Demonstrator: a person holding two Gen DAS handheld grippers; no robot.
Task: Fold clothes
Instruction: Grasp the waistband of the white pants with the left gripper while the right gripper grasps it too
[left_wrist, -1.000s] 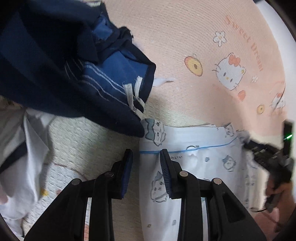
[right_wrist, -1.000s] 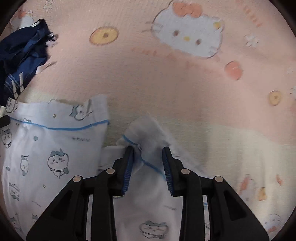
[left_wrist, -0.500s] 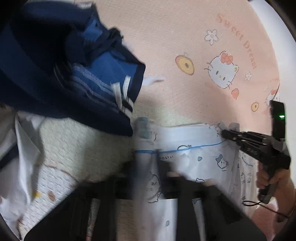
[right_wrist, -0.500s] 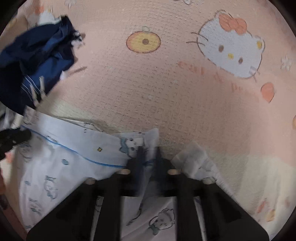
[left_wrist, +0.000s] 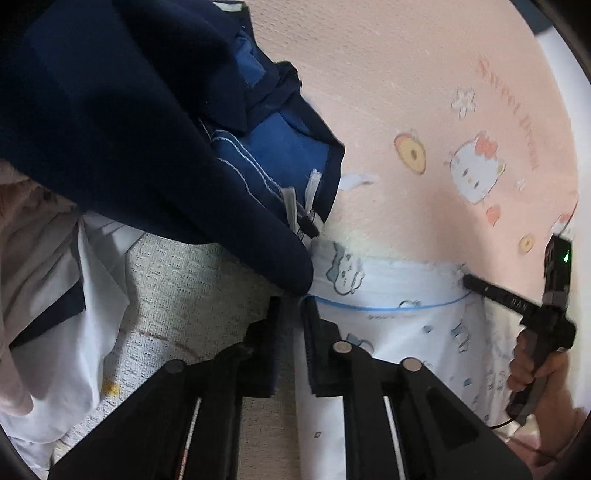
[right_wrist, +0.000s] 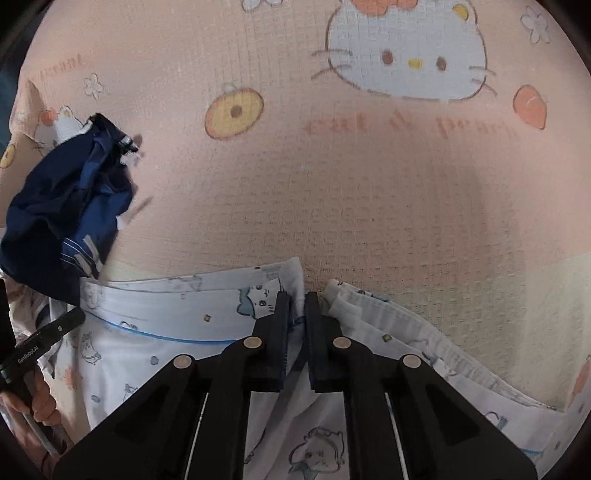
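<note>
White printed garment (right_wrist: 155, 317) is pinched at its blue-piped hem — lower centre — by the right gripper (right_wrist: 295, 306); the left gripper (left_wrist: 291, 310), jaws just eased slightly, grips its left corner.

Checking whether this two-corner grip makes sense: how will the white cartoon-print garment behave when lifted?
The white printed garment is thin and already creased, so it will probably sag between the left gripper and right gripper. It looks light. The navy clothes overlap its corner and may drag along.

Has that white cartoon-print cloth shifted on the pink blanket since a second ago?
Yes. In the right wrist view the white cloth is now stretched flat, its right corner drawn away from the navy garment.
</note>
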